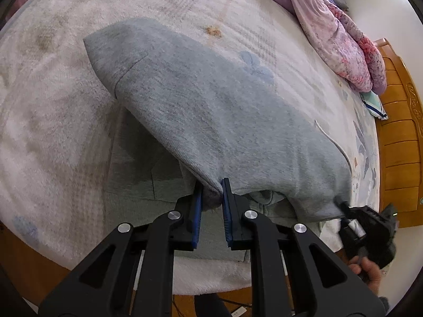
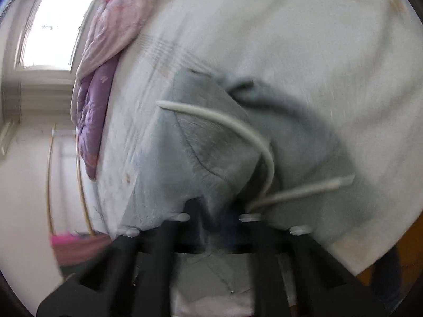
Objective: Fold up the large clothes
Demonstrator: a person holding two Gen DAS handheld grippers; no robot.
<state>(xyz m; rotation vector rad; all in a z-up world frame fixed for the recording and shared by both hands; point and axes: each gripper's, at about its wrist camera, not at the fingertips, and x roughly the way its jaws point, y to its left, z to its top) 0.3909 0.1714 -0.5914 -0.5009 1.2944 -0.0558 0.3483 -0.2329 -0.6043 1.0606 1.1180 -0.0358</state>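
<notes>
Blue-padded left gripper (image 1: 212, 195) pinches a bunched hem edge of the grey hoodie (image 1: 211, 111), jaws narrow on the cloth. Hoodie lies on the bed (image 1: 53, 105), top layer folded over, long axis running away from the gripper toward far left. Right gripper (image 1: 343, 208) clamps the same near edge at right, by the white drawstring (image 2: 238, 126); its own view is blurred, jaws nearly closed with fabric between. Both grippers hold the near edge, level with each other; next move likely lays this edge down.
</notes>
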